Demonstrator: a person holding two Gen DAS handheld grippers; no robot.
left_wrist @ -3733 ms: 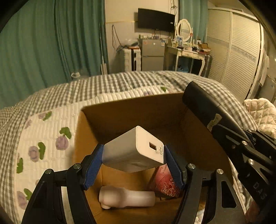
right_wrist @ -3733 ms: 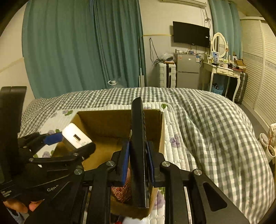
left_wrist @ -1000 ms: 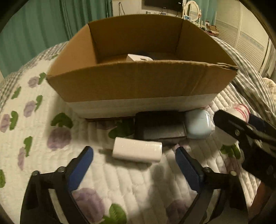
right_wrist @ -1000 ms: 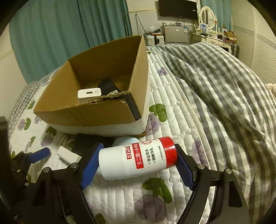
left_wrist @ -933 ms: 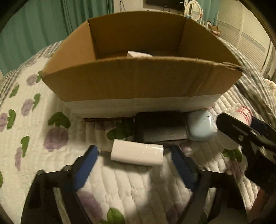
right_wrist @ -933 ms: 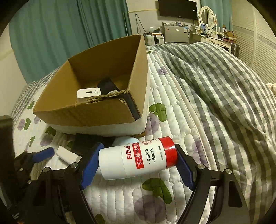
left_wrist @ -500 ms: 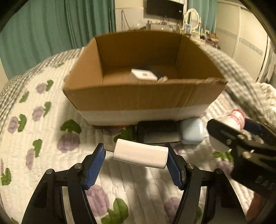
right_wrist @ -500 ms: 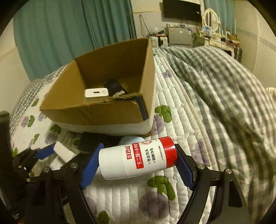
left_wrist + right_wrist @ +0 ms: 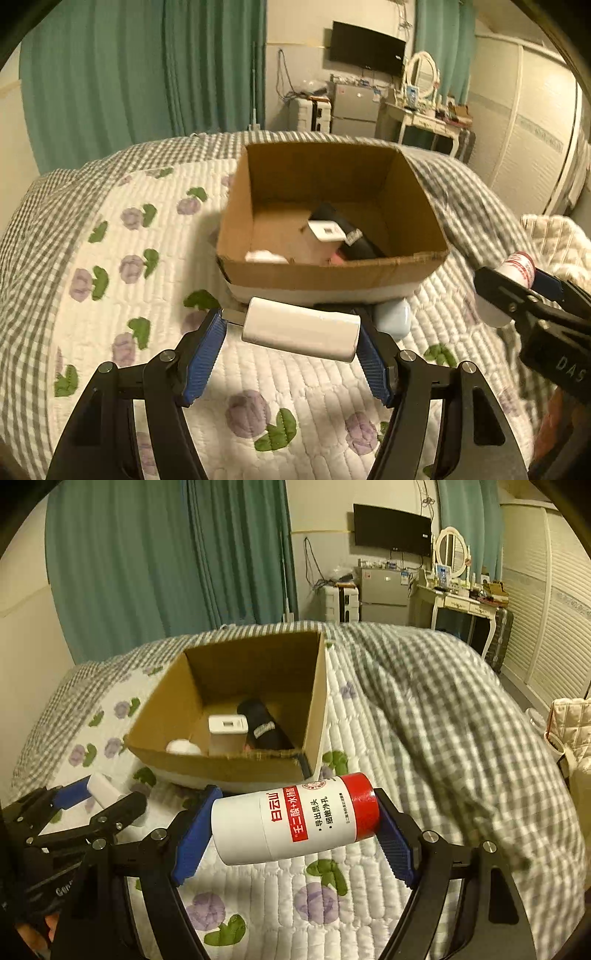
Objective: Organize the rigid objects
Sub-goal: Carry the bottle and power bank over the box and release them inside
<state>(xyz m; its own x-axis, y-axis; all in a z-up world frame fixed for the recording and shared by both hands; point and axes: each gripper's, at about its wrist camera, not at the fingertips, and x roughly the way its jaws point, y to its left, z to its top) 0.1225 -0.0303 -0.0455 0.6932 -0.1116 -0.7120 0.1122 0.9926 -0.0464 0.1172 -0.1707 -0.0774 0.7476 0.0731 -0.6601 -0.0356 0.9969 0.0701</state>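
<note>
My left gripper is shut on a white plug adapter and holds it above the quilt, in front of the cardboard box. My right gripper is shut on a white bottle with a red cap, held sideways above the quilt near the box. The box holds a white charger, a black remote, a white object and something pink. A pale blue case lies on the quilt by the box front.
The flowered white quilt covers the bed, with a checked grey blanket to the right. A dark flat item lies under the box front. Curtains, a fridge and a dressing table stand at the far wall.
My left gripper closed on the white adapter and lifted it off the quilt. Both grippers have risen and pulled back, so the box's inside shows more. The right gripper kept the bottle.
</note>
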